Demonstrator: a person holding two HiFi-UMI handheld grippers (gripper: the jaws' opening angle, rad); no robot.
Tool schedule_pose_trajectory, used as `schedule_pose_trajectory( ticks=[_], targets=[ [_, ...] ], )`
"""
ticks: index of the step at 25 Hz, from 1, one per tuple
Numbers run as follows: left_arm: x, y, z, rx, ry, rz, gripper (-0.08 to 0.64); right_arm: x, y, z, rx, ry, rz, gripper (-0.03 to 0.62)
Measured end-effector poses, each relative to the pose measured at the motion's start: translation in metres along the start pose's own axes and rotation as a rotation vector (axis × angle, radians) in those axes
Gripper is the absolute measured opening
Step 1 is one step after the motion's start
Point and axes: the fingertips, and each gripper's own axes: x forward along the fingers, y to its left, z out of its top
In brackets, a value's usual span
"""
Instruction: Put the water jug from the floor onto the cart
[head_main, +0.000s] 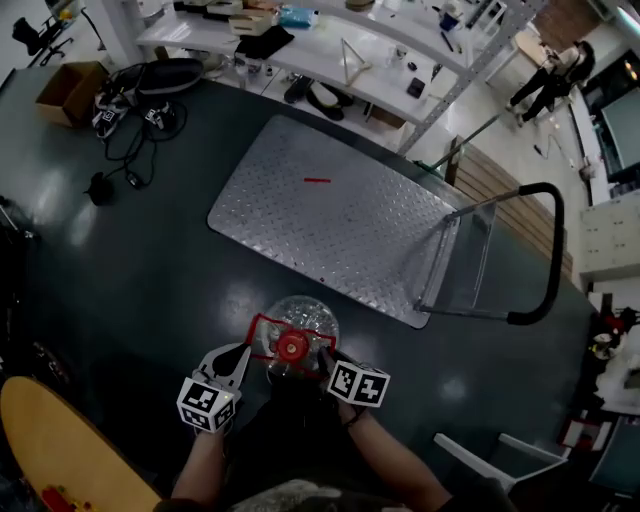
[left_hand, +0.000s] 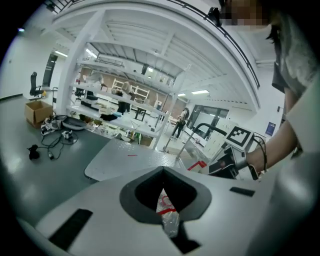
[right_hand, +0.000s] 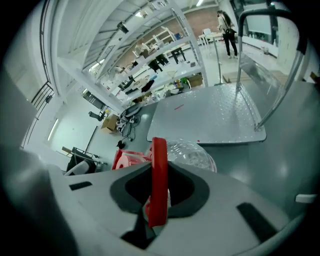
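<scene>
**Item 1, left.** Left gripper (head_main: 238, 362), marker cube on top. Its fingers (left_hand: 107, 220) are pressed onto a thin strip of the red plastic carry handle (head_main: 262, 338), with crinkled clear plastic in the same pinch.

**Item 2, centre.** Clear plastic water jug with a red cap (head_main: 300, 318), at the person's feet over the dark glossy floor (head_main: 120, 270). It is just short of the cart's near edge and not yet on it. Whether its base touches the floor cannot be told.

**Item 3, right.** Right gripper (head_main: 326, 362). Its fingers (right_hand: 215, 210) pinch the opposite side of the handle, and the red band stands upright between them.

**Item 4, ahead and right.** Grey diamond-plate platform cart (head_main: 330, 215), with 1 small red mark (head_main: 316, 181) on the deck. The black push handle (head_main: 553, 250) is at the far right end.

**Handling note.** The 2 holds are thin for a possibly heavy load. Both sides should carry evenly, and the base should clear the deck edge. The jug should be set upright near mid-deck before either pinch loosens.

**Surroundings.** Workshop: cardboard box (head_main: 68, 92) and black cables (head_main: 130, 150) at upper left, white shelving (head_main: 330, 55) behind the cart.
</scene>
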Motion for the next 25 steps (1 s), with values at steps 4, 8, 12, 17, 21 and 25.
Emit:
schedule_pose_trajectory(
  ticks=[4,8,12,17,21,25],
  targets=[
    [-0.011,-0.011,0.038,0.048,-0.04,-0.023,0.005,-0.037,0.016,0.033,-0.014,-0.07,0.05,0.038],
    [-0.016,-0.018,0.078,0.095,-0.097,-0.052,0.005,-0.061,0.035,0.066,-0.029,-0.139,0.094,0.038],
    [-0.011,-0.021,0.11,0.133,-0.131,-0.059,0.005,-0.072,0.041,0.098,-0.046,-0.191,0.1,0.038],
    [0.004,-0.016,0.137,0.153,-0.148,-0.03,0.005,-0.062,0.028,0.128,-0.021,-0.186,0.112,0.04],
    [0.029,-0.013,0.152,0.144,-0.137,-0.006,0.005,-0.051,0.009,0.16,-0.011,-0.165,0.101,0.04],
    [0.067,-0.016,0.169,0.131,-0.105,-0.008,0.005,-0.041,-0.008,0.198,-0.005,-0.141,0.109,0.04]
  ],
)
